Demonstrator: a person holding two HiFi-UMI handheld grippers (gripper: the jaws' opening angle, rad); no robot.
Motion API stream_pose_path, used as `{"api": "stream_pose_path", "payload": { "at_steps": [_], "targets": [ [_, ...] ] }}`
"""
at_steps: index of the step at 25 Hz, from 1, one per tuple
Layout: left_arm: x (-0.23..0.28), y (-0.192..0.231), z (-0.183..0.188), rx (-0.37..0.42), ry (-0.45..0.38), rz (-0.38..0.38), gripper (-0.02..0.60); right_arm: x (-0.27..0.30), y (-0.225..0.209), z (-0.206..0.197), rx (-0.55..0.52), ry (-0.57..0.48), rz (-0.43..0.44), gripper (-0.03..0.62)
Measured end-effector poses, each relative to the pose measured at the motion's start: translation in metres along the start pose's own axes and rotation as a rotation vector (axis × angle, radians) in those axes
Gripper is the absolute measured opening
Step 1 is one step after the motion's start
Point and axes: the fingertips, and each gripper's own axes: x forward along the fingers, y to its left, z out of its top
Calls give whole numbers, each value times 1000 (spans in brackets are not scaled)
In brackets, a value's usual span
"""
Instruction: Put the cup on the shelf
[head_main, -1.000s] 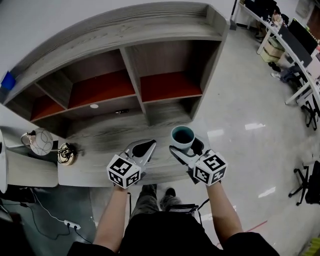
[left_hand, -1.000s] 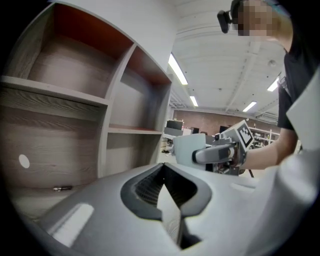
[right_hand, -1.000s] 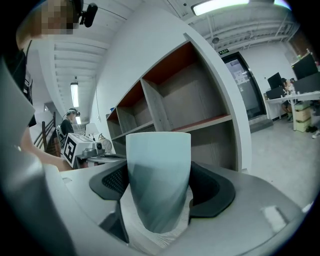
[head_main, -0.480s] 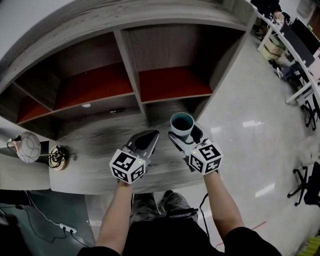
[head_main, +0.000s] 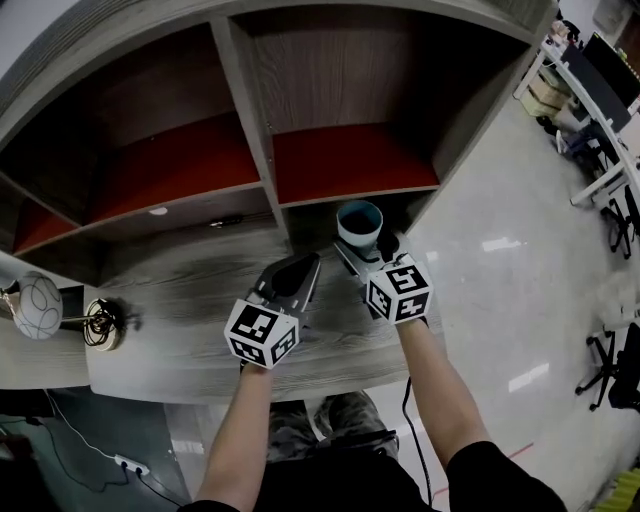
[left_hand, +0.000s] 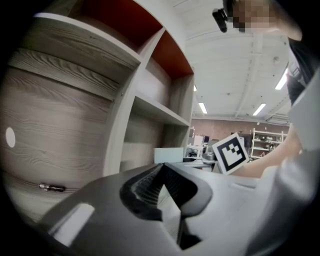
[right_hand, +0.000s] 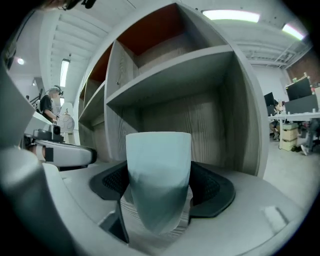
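A pale blue-green cup (head_main: 359, 224) (right_hand: 158, 175) stands upright between the jaws of my right gripper (head_main: 366, 250) (right_hand: 162, 187), which is shut on it. The cup hangs in front of the low right compartment of the grey wooden shelf (head_main: 250, 130) (right_hand: 170, 70), just above the grey counter (head_main: 190, 300). My left gripper (head_main: 291, 277) (left_hand: 160, 192) hovers over the counter a little left of the cup, its jaws closed together with nothing between them. The shelf's upper compartments have red floors (head_main: 350, 160).
A round white lamp (head_main: 38, 298) with a brass base (head_main: 102, 323) stands at the counter's left end. A small dark thing (head_main: 228, 221) lies at the back of the counter. Office desks and chairs (head_main: 600, 100) fill the floor to the right.
Both grippers have moved forward toward the shelf, the right one carrying the cup up to the opening of the low right compartment. The shelf looms larger in view.
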Motion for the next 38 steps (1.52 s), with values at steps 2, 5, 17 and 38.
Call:
{"api": "stream_pose_path", "payload": {
  "at_steps": [2,5,17,38],
  "targets": [
    [4,2,-3,0,-2,0,0,12,-4,-5,-6,0,-7,367],
    [9,6,-5,2,-5,-3,0,30,-10,-13,-16,10,-13,367],
    [12,14,-18,-8,6,0,0,77,-24,-36,-39,58,-27,367],
    [5,6,-11,-23,46,0,0,66,-22,-48,-39,128,-19,367]
  ]
}}
